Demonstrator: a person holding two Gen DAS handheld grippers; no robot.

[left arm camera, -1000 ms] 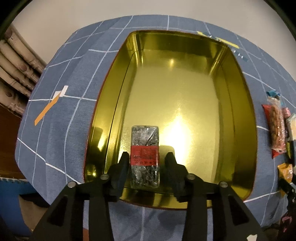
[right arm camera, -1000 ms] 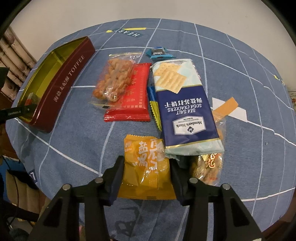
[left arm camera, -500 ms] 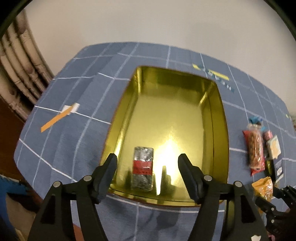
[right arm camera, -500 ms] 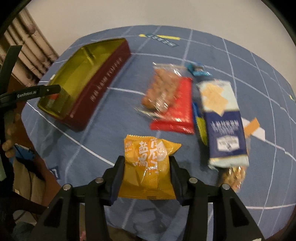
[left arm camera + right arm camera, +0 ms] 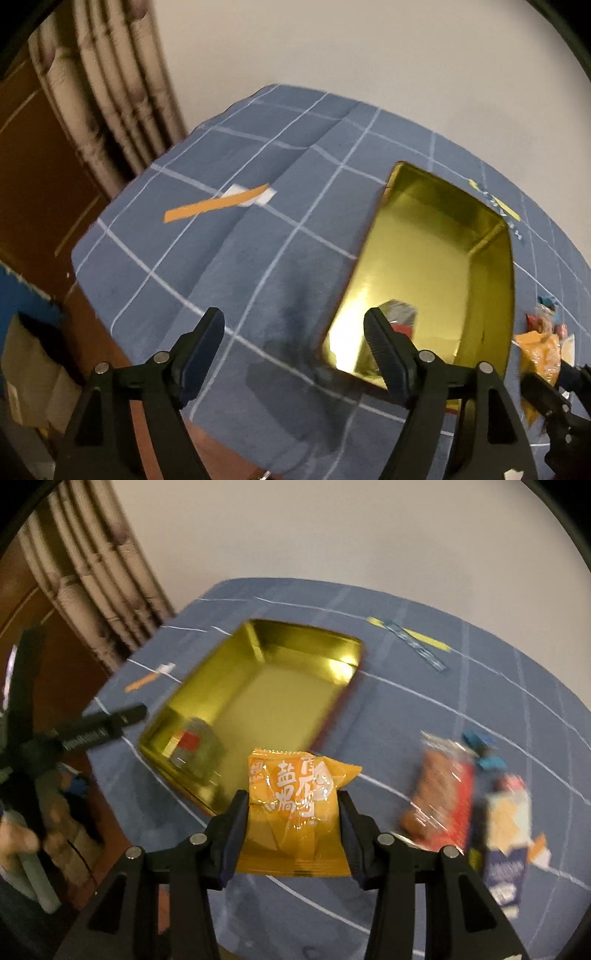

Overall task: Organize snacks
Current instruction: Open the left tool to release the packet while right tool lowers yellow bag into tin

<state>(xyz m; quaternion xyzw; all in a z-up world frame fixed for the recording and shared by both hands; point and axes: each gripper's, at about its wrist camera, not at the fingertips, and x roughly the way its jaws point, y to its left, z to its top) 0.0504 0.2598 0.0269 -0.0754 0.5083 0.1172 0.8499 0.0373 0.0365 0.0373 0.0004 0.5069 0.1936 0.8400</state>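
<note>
My right gripper [image 5: 291,827] is pinching the orange snack packet [image 5: 295,812] by both sides, held up in the air just in front of the gold tin's [image 5: 258,698] near edge. My left gripper [image 5: 295,350] is spread wide with nothing between the fingers, hanging over the blue checked tablecloth [image 5: 221,258] beside the tin. Inside the tin, a silver packet with a red label [image 5: 192,746] lies in the near corner. Off right, more snacks [image 5: 461,805] sit blurred on the cloth.

A blue grid-checked tablecloth [image 5: 229,258] carries an orange tape strip [image 5: 216,207], with pale curtains [image 5: 110,92] behind.
</note>
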